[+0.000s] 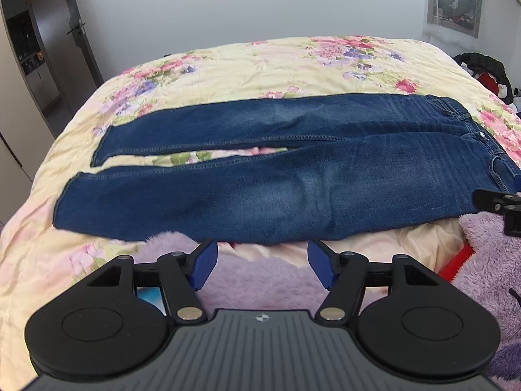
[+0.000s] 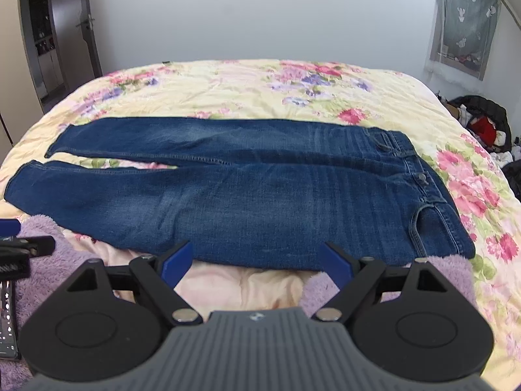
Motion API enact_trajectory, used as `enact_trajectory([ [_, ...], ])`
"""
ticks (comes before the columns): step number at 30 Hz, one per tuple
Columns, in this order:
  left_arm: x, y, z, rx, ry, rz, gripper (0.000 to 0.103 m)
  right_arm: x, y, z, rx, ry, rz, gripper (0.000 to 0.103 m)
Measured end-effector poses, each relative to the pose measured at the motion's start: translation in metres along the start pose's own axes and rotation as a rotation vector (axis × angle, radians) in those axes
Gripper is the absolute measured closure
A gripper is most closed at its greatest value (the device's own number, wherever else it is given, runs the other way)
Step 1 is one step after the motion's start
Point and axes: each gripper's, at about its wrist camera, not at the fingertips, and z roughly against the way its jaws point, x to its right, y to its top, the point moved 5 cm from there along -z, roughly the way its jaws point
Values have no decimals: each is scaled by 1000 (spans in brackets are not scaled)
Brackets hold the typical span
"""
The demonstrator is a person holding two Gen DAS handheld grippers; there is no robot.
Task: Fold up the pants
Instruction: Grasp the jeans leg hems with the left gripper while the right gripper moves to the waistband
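A pair of dark blue jeans (image 1: 276, 176) lies flat across the floral bedspread (image 1: 244, 71), waistband at the right, leg cuffs at the left, legs slightly apart. It also shows in the right wrist view (image 2: 260, 195). My left gripper (image 1: 262, 262) is open and empty, hovering just in front of the near leg's edge. My right gripper (image 2: 257, 265) is open and empty, just in front of the near edge at the thigh. The right gripper's tip shows at the right edge of the left wrist view (image 1: 498, 203).
A fuzzy purple blanket (image 1: 260, 280) lies at the bed's near edge under the grippers. A pile of dark and red clothes (image 2: 482, 123) sits beyond the bed's right side. A door (image 2: 88, 26) and cabinets stand at the left. A phone (image 2: 8, 322) lies at the far left.
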Motion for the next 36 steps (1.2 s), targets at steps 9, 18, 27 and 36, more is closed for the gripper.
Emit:
enact_trajectory([
  [9,-96,38,-1,20,149,-118,38,83,27,-28,75,-43,90,21],
  [18,-164,25,-69,-95,210,-399,42,148,43,-89,-62,-92,205,58],
  [27,-200,-32,-171,-274,242,-684,42,182,21,-151,-292,-89,202,73],
  [36,-195,-62,-227,-313,299,-853,42,202,6,-172,-395,-126,144,73],
])
